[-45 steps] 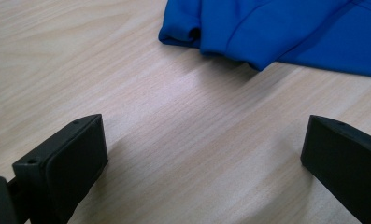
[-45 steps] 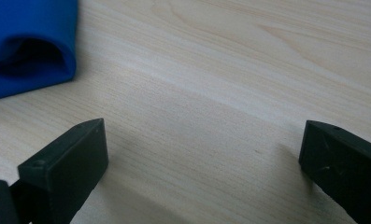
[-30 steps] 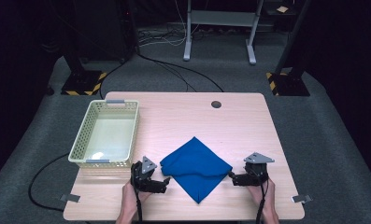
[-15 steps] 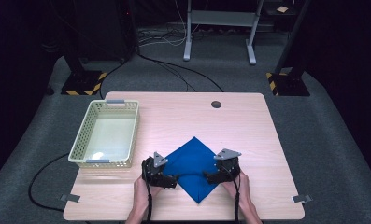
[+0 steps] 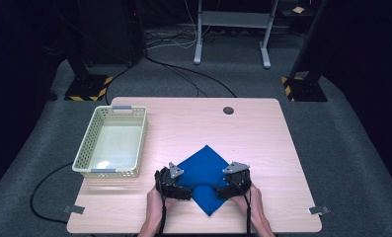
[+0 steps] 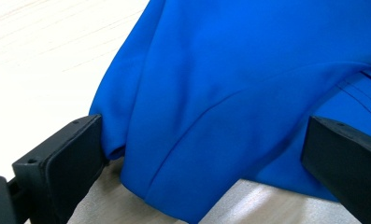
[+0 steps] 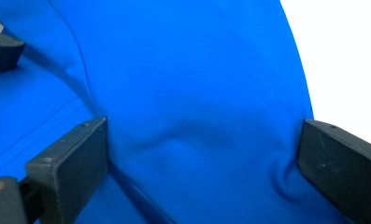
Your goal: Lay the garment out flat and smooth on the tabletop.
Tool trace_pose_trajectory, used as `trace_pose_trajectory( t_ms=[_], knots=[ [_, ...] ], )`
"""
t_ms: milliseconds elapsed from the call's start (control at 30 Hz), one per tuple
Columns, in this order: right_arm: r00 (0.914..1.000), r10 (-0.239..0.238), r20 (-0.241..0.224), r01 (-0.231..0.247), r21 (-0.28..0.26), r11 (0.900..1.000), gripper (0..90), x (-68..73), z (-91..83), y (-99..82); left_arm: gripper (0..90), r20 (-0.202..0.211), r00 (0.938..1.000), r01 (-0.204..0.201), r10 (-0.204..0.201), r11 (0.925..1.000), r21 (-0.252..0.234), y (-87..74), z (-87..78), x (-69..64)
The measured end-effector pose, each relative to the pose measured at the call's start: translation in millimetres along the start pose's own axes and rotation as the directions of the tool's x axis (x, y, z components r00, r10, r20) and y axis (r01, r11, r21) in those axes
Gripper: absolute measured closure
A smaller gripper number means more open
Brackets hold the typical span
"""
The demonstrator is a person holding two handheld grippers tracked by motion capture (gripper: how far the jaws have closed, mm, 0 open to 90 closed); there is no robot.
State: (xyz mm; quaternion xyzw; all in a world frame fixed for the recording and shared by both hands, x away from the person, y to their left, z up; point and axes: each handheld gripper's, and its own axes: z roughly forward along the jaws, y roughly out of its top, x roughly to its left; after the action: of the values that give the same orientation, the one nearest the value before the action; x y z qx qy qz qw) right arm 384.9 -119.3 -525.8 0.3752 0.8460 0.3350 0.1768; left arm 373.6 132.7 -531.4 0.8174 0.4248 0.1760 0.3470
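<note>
1. Left gripper (image 5: pixel 186 190) and right gripper (image 5: pixel 222 190): jaws wide apart, blue cloth (image 5: pixel 206 173) bunched between, not clamped.
2. Cloth: plain, diamond-laid, long axis running away from both grippers.
3. Basket (image 5: pixel 137 143) lies beyond the left gripper, apart.

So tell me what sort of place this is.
Probably a lab or studio set up for recording. A lone wooden table stands on grey carpet, ringed by black curtains, with cables trailing across the floor and stand bases marked with hazard tape.
</note>
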Motion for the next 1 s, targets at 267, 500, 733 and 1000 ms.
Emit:
trace_pose_trajectory(
  t_ms=[267,500,733,1000],
  knots=[
    [0.9999,0.013,0.008,-0.013,-0.019,0.9997,3.0,2.9,-8.2,-10.9,1.0,-0.013,0.9999,-0.002,0.002,1.0000,-0.005,-4.2,-4.3,-8.4],
    [0.9997,0.006,0.022,-0.006,-0.016,0.9999,3.0,6.8,-11.9,-12.8,1.0,-0.015,0.9998,0.014,-0.014,0.9999,-0.006,-9.2,-8.9,-9.9],
    [0.9992,-0.040,-0.008,0.039,-0.054,0.9978,5.4,15.0,-17.7,10.7,1.0,-0.018,0.9998,-0.004,0.004,0.9999,-0.012,-9.8,-9.9,-11.5],
    [0.9825,-0.155,-0.103,0.154,-0.025,0.9878,16.5,42.3,0.8,42.0,0.1,0.002,0.9998,-0.022,0.022,0.9997,-0.008,-10.0,-10.2,-12.2]
  ],
)
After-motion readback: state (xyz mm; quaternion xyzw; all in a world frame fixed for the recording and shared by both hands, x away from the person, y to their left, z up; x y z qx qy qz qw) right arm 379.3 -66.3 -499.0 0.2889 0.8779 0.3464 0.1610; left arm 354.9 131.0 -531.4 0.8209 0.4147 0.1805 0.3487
